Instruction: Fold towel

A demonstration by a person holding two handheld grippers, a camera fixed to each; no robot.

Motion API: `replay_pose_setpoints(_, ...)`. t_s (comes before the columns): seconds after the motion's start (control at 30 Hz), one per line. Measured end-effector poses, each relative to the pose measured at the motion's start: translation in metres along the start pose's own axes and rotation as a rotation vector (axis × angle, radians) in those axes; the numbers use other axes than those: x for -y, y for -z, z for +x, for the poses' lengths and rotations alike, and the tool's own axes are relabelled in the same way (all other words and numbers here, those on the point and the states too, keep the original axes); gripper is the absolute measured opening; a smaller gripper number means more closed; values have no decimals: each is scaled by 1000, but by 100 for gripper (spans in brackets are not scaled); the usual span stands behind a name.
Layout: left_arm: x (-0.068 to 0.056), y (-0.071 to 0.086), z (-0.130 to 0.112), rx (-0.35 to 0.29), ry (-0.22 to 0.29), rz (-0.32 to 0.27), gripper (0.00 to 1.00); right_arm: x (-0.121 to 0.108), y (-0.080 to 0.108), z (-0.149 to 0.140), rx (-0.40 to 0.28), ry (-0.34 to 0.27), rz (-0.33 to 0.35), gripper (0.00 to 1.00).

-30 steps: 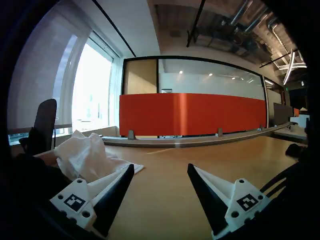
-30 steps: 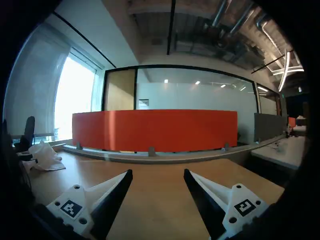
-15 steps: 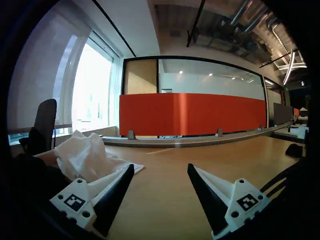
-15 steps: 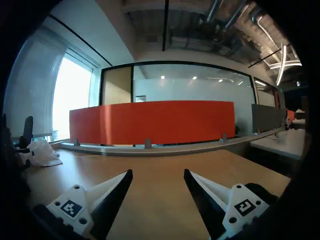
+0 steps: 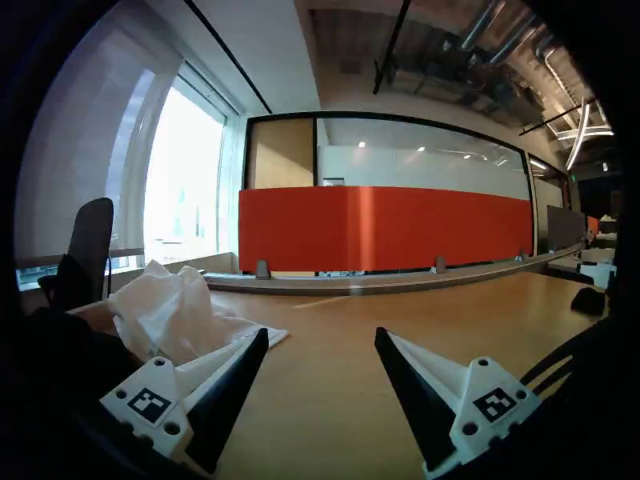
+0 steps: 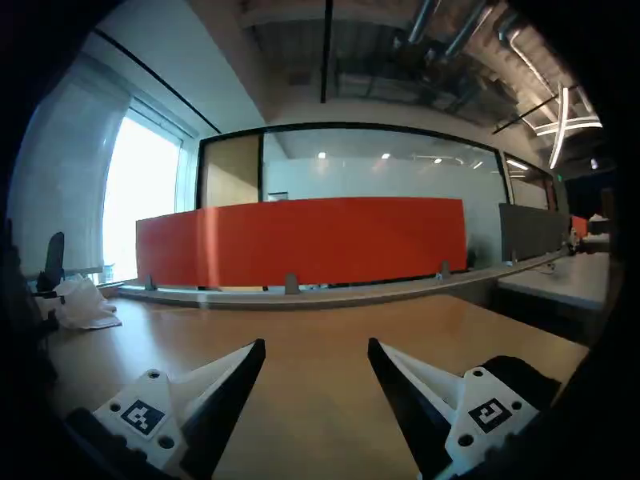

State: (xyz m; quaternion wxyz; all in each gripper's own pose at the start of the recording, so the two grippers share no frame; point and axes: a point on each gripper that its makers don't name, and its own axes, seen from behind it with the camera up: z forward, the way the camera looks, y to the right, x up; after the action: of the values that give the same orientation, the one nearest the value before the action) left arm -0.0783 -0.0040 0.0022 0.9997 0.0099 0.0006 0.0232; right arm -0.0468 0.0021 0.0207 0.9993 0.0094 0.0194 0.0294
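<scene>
Towel [image 5: 172, 312], likely soft, light and floppy, sits crumpled near the tabletop's [image 5: 344, 312] left edge, just beyond the left gripper [image 5: 320, 332] and well apart from the right gripper [image 6: 314, 342], both spread and empty, its flat outlying corner probably easiest to pinch.

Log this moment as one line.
stage: pre-grasp | towel: crumpled on desk, not gripped | left gripper: open, near towel | right gripper: open, far from towel
</scene>
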Motion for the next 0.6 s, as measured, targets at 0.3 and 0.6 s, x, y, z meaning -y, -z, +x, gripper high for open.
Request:
replay_pose_setpoints(0.3,-1,0,0,0,0,0,99,4,0,-1,5,38,-2,99)
replay_pose_setpoints(0.6,-1,0,0,0,0,0,99,5,0,0,6,42,-3,99)
